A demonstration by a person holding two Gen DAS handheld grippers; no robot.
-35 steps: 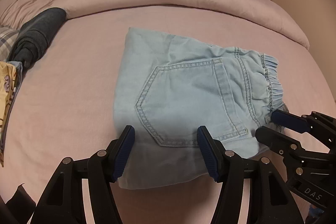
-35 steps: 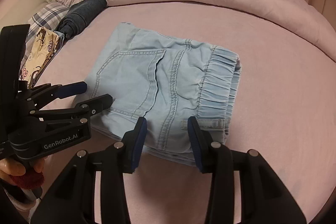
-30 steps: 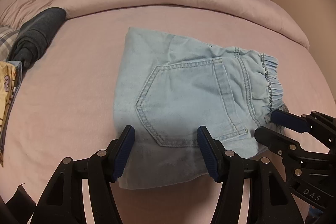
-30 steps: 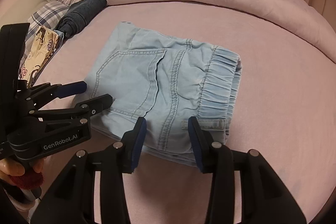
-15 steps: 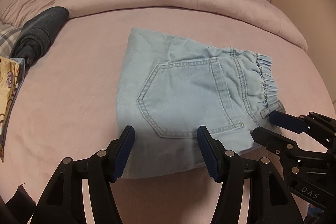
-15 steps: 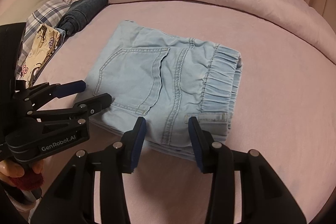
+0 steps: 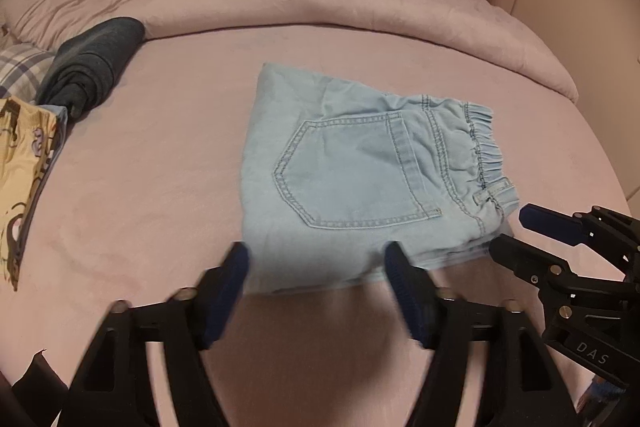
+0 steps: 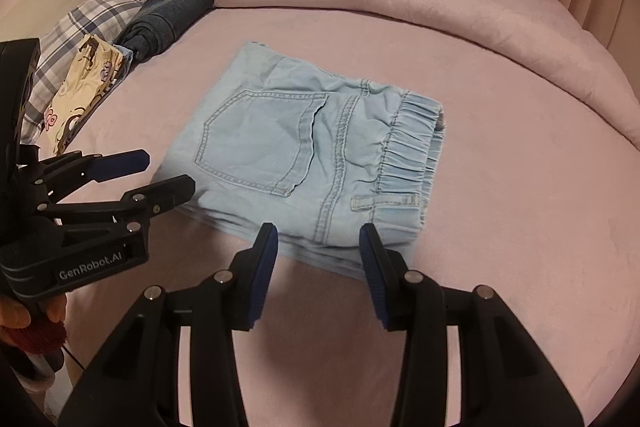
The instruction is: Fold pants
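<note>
Seemingly finished with the pants (image 7: 360, 179), left as a flat stacked packet on the middle of the bed (image 7: 160, 187), pocket up, elastic waistband to the right. Hovering at the near edge with the left gripper (image 7: 316, 255): jaws just been opening, now spread wide, pinching nothing, with only the near hem seen through the gap and the pads clear of cloth. Much the same with the right gripper (image 8: 318, 233): parted less, empty, near the right corner by the belt loop.

Could still spoil the fold. Dipping a finger back down while pulling away would likely snag the top layer or the belt loop and drag the stack askew. Brushing the stepped layers along the near side might fan them apart. Well apart for now from the dark rolled garment (image 7: 92, 67) and patterned cloth (image 7: 24, 155) at far left.
</note>
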